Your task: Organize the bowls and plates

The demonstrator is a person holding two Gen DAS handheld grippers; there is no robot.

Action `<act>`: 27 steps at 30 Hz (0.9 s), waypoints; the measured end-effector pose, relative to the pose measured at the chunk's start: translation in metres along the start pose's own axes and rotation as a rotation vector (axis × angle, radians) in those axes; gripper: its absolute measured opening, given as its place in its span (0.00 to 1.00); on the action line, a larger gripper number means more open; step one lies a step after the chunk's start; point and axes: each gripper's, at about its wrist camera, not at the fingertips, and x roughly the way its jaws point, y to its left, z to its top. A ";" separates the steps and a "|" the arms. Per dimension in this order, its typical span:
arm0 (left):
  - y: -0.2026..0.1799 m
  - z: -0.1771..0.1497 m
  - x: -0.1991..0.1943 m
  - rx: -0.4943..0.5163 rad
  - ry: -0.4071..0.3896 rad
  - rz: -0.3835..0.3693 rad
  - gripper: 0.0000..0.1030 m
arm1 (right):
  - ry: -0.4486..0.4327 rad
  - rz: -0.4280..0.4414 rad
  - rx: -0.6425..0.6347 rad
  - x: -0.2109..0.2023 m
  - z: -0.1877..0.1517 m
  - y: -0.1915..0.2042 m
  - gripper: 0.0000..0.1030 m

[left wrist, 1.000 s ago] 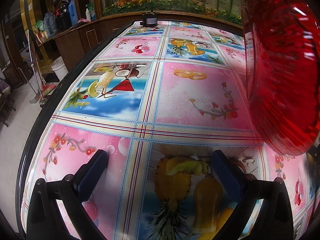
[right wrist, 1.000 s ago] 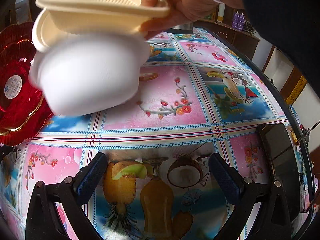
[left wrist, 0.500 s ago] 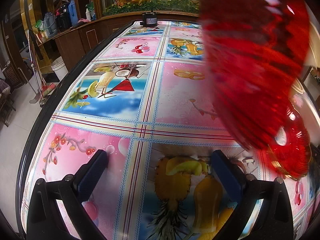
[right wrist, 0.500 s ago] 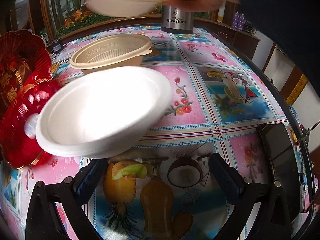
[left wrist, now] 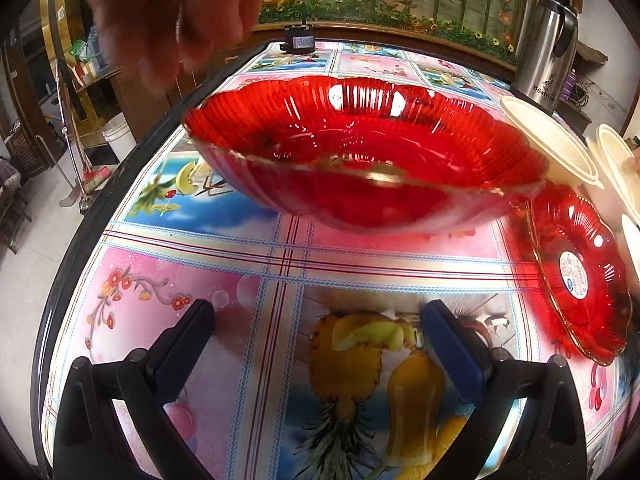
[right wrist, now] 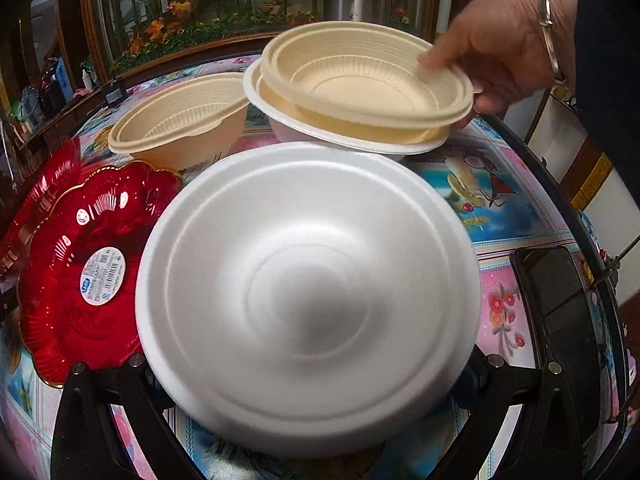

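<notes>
A large red glass plate [left wrist: 360, 152] lies low over the tablecloth just ahead of my left gripper [left wrist: 318, 344], which is open and holds nothing. A hand [left wrist: 172, 12] hovers above the plate's left rim. A smaller red plate [left wrist: 580, 276] with a round sticker sits to the right; it also shows as the red plate [right wrist: 92, 264]. A white foam bowl [right wrist: 308, 300] fills the space over my right gripper [right wrist: 316, 364] and hides its fingertips; the jaws stand wide apart. A hand [right wrist: 504, 40] holds stacked cream bowls [right wrist: 360, 84]. Another cream bowl [right wrist: 180, 120] stands behind.
A steel thermos [left wrist: 548, 44] stands at the table's far right corner. A black phone [right wrist: 560, 312] lies near the right edge. The table [left wrist: 80, 224] has a dark rounded rim, with floor, a bucket and a mop beyond it on the left.
The large red plate swung from the right edge down to the middle before my left gripper. The white bowl dropped in front of my right gripper. The hand lowered the cream bowls.
</notes>
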 end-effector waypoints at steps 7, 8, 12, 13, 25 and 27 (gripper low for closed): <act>0.000 0.001 0.001 0.000 0.000 0.000 1.00 | 0.000 0.002 -0.002 -0.002 -0.001 -0.001 0.99; 0.000 0.001 0.001 0.000 0.000 0.000 1.00 | 0.000 0.002 -0.002 -0.002 -0.001 -0.001 0.99; 0.001 0.001 0.001 0.000 0.000 0.000 1.00 | 0.000 0.002 -0.002 -0.002 -0.001 -0.001 0.99; 0.001 0.001 0.001 0.000 0.000 0.000 1.00 | 0.000 0.002 -0.002 -0.002 0.000 -0.001 0.99; 0.001 0.001 0.000 0.000 0.001 0.000 1.00 | 0.001 0.003 -0.003 -0.002 0.000 -0.002 0.99; 0.001 0.001 0.001 0.000 0.001 0.000 1.00 | 0.001 0.003 -0.002 -0.002 0.000 -0.002 0.99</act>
